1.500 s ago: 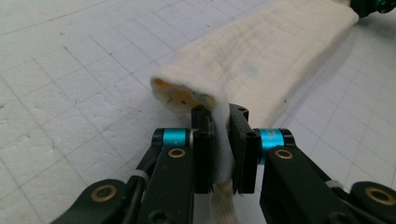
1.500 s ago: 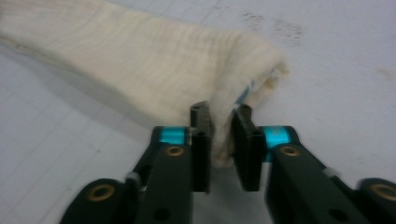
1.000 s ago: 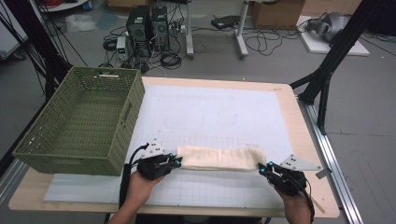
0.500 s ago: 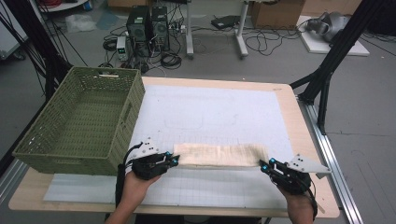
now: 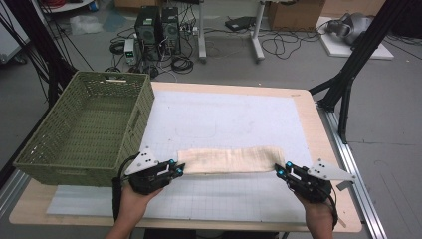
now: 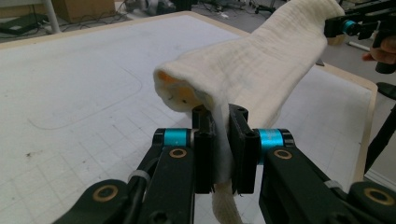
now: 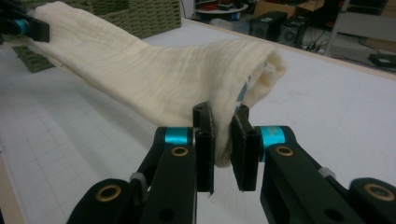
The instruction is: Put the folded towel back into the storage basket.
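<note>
Right, I've got the cloth (image 5: pixel 229 160) stretched between both hands, low over the front of the worktop (image 5: pixel 234 119), just beside the basket (image 5: pixel 84 132). My left gripper (image 5: pixel 175 168) is clenched on one end, my right gripper (image 5: pixel 281 170) clenched on the other, and the cloth hangs folded lengthwise into a long band between them.

Doing this step well, I reckon, means keeping both ends level and the tension even: pull too hard and a thin pinch of fabric could slide out, go slack and the fold sags open. If it's going down on the mat, both ends should land together so the band stays straight; if it's going to the basket, both hands should swing left as one.

From above, the band looks flat and tidy, edges parallel. My left gripper view tells more: the near end (image 6: pixel 233 74) bulges open like a tube mouth, with something orange-yellow peeking inside, and just a thin flap is caught between my fingers (image 6: pixel 204 149), a tail dangling below. My right gripper view shows that end (image 7: pixel 187 79) doubled over into a rounded fold, a hint of blue at the edge, and again only a narrow bite between the fingers (image 7: pixel 243 149). That thin grip is invisible from above.
</note>
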The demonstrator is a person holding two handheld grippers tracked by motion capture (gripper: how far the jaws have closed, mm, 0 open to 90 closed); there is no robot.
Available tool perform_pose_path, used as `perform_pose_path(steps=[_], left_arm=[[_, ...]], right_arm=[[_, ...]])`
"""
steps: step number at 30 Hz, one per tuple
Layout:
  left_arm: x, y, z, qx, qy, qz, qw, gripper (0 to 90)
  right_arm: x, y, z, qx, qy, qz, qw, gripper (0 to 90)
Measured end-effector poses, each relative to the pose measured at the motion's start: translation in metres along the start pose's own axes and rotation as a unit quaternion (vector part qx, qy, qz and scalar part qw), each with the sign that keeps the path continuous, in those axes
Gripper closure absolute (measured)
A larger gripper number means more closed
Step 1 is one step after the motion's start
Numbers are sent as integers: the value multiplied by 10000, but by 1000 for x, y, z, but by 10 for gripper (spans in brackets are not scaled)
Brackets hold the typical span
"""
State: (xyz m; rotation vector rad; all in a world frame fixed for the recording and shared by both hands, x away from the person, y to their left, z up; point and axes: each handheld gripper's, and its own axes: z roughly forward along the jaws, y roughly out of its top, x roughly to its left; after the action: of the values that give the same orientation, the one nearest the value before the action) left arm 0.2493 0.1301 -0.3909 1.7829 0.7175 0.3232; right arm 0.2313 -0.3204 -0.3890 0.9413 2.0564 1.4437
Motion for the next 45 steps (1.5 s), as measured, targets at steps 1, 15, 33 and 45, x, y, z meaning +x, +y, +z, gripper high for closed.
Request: perform_pose_path(steps=[1,15,33,45], left_arm=[[1,0,-2,-11,16,6,10000,814],[3,10,-30,-199,251,37,9995,814],[7,16,-56,-401,473,94,9980,814],[7,21,-81,-558,688,142,9960,814]], right_arm=[[0,2,2,-16,26,-19,10000,813],[-5,34,36,-124,204,-161,9996,813],[-6,77,72,-204,369,-396,9983,813],[0,106,105,-208,519,-563,9968,813]])
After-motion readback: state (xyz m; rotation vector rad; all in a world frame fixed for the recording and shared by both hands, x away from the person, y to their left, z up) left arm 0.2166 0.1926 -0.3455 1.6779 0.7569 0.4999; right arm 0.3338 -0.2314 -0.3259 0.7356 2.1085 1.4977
